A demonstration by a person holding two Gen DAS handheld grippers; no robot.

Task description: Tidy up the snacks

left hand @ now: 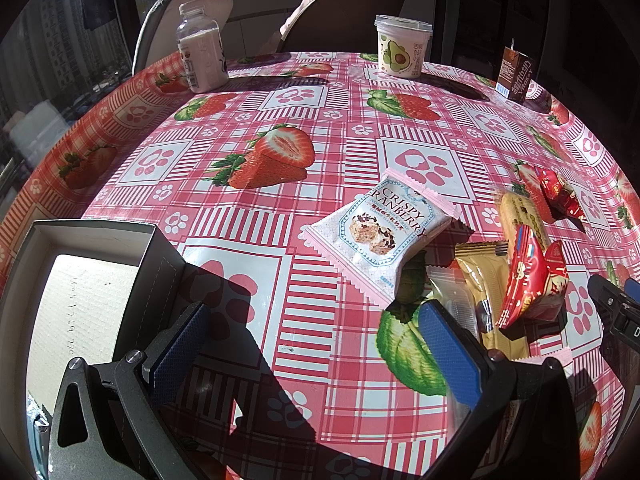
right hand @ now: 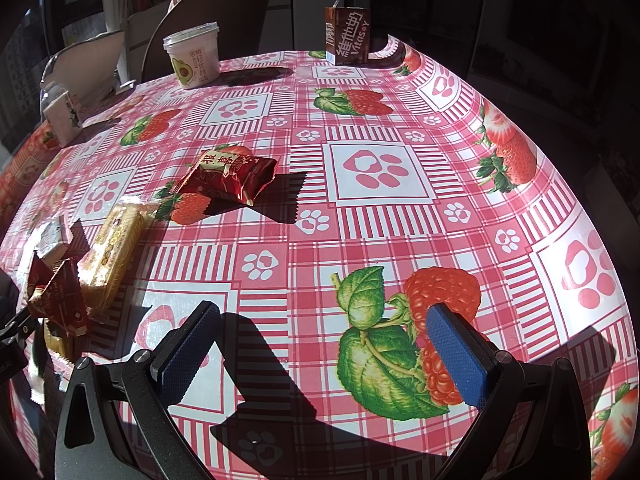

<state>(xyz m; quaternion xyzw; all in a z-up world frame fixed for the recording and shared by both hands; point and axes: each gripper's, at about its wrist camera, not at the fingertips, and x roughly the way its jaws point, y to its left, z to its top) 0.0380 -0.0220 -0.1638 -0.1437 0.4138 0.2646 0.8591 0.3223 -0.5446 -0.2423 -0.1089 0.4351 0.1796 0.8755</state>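
Currently, field notes on the snack sort:
Landmark: cranberry packet (left hand: 380,236), a puffy white-and-pink pillow pack with crimped, serrated ends, flat on the worktop (left hand: 320,128).
Box: open cardboard box (left hand: 80,280), grey walls and pale ribbed floor, well left of the cranberry packet at the worktop's near edge; what shows of its floor is bare.
Snack cluster: just right of the cranberry packet lie a gold foil bar (left hand: 484,280), a clear sachet (left hand: 456,296), a tilted red wrapped block (left hand: 532,280) and a pale biscuit pack (left hand: 520,216); a red candy pack (right hand: 228,176) sits beyond them, apart.
Far row: milk bottle (left hand: 200,56), avocado cup (left hand: 402,46) and brown drink carton (right hand: 347,35) stand upright well behind the cranberry packet.
Left gripper (left hand: 316,340): fingers spread wide, nothing between the blue textured pads, hovering just nearer than the cranberry packet.
Right gripper (right hand: 328,344): fingers spread and empty, over bare cloth well right of the cluster.
Risk, slip: glossy film and an air-filled pack likely squirm out of a pinch made on the crimped end.
Risk, crowding: closing on the cluster could catch two overlapping wrappers at once, or nudge the red block over.
Risk, cloth: the slick vinyl cover may let packets skate instead of lifting.
Risk, glare: hard sun and deep shadow make edges tricky to judge.
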